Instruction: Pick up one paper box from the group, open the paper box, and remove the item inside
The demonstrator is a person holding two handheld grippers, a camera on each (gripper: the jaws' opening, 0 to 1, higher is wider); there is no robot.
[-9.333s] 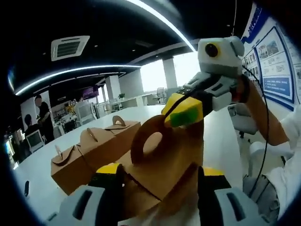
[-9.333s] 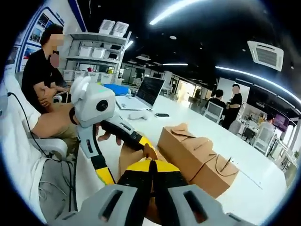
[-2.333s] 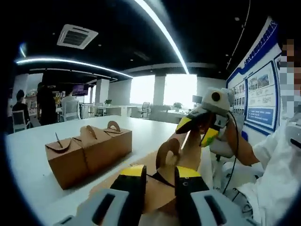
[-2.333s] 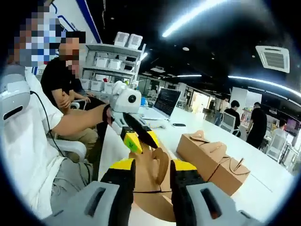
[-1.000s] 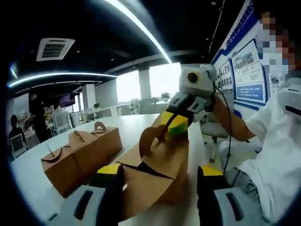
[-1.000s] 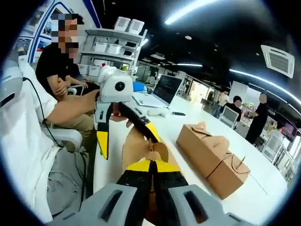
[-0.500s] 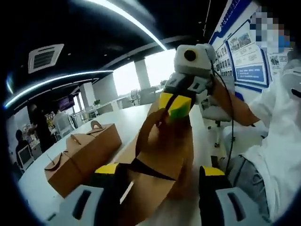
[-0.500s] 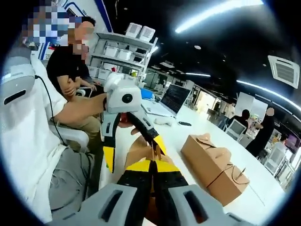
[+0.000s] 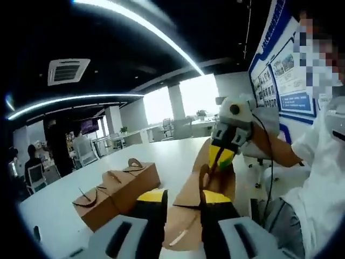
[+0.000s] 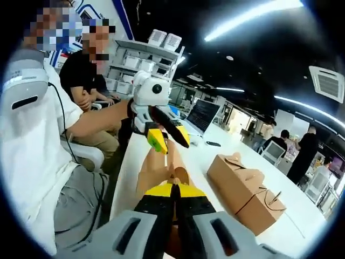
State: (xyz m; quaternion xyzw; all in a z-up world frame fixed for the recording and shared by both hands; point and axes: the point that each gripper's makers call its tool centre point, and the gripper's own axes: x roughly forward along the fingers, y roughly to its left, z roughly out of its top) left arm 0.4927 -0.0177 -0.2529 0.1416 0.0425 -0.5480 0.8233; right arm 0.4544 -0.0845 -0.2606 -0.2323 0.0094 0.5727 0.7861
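An opened brown paper box [image 9: 186, 216] hangs between both grippers above the white table. In the left gripper view my left gripper [image 9: 184, 198] has its yellow-tipped jaws drawn in on a cardboard flap. My right gripper [image 9: 218, 156] comes in from the right, pinching the box's upper handle flap. In the right gripper view my right gripper [image 10: 173, 190] is shut on the box [image 10: 156, 170], and my left gripper [image 10: 168, 139] grips the far flap. The inside of the box is hidden.
Two closed brown handle boxes [image 9: 116, 191] [image 10: 245, 189] stand side by side on the white table [image 9: 59, 221]. A laptop [image 10: 202, 116] lies further along it. A seated person [image 10: 81, 81] and shelves with bins [image 10: 140, 59] are behind, with other people standing far off.
My left gripper's jaws have gone from wide apart to drawn in on the box flap. The right gripper stays shut on the handle flap, and the box has swung lower between them.
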